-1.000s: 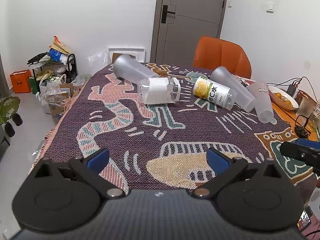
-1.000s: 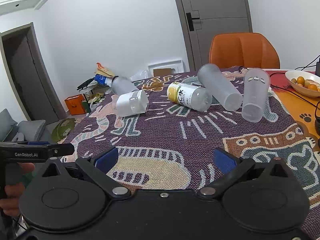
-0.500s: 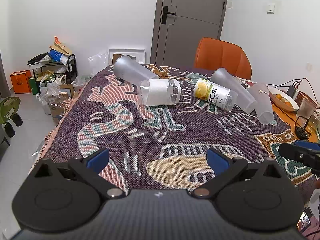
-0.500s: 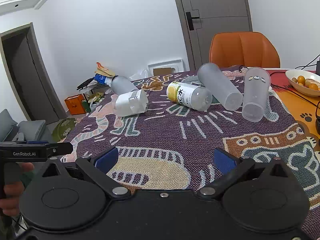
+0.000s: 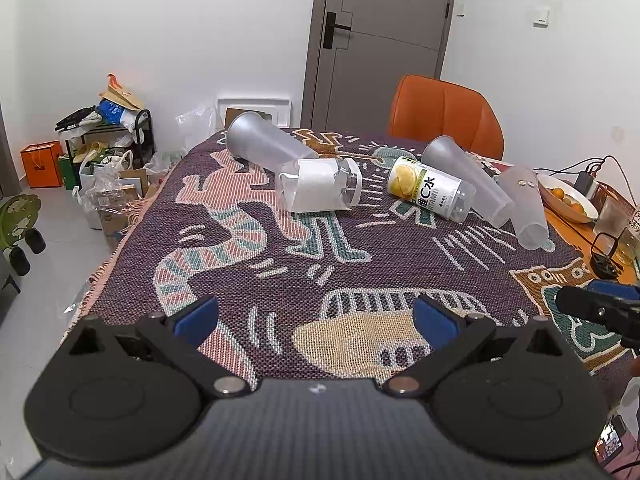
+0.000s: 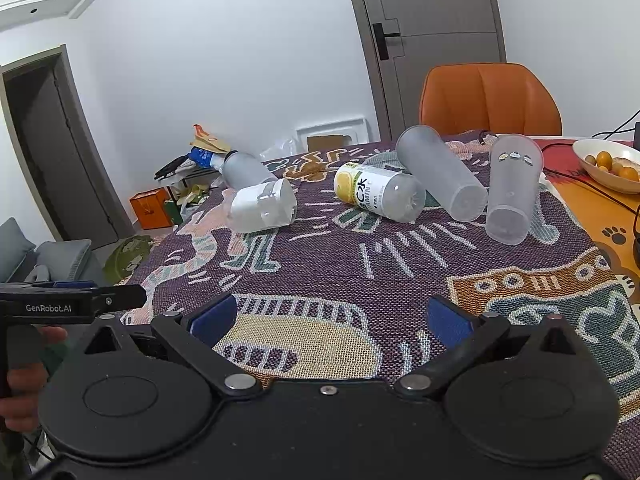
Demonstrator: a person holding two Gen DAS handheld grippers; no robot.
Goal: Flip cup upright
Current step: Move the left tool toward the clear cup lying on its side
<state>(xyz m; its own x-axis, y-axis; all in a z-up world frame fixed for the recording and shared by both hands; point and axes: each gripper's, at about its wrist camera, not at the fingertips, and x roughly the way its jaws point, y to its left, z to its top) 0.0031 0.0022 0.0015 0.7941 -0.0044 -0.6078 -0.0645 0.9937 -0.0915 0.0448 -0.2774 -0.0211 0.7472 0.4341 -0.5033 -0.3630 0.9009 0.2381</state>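
Several containers lie on their sides across the far half of a patterned tablecloth (image 5: 280, 280). From the left: a frosted cup (image 5: 264, 146) (image 6: 246, 170), a white-labelled jar (image 5: 320, 190) (image 6: 262, 208), a lemon-labelled bottle (image 5: 430, 194) (image 6: 378, 192), a second frosted cup (image 5: 468, 180) (image 6: 442, 178), and a clear frosted cup (image 5: 524, 206) (image 6: 512, 188) at the right. My left gripper (image 5: 316, 318) is open and empty above the near edge. My right gripper (image 6: 330, 320) is open and empty, also near the front edge, well short of the cups.
An orange chair (image 5: 444, 114) stands behind the table before a grey door (image 5: 380, 40). A bowl of oranges (image 6: 610, 164), cables and a glass sit on the orange mat at right. Clutter and an orange bag (image 5: 40, 164) fill the floor at left.
Both views have crept very slightly; the containers have not moved and both grippers stay open.
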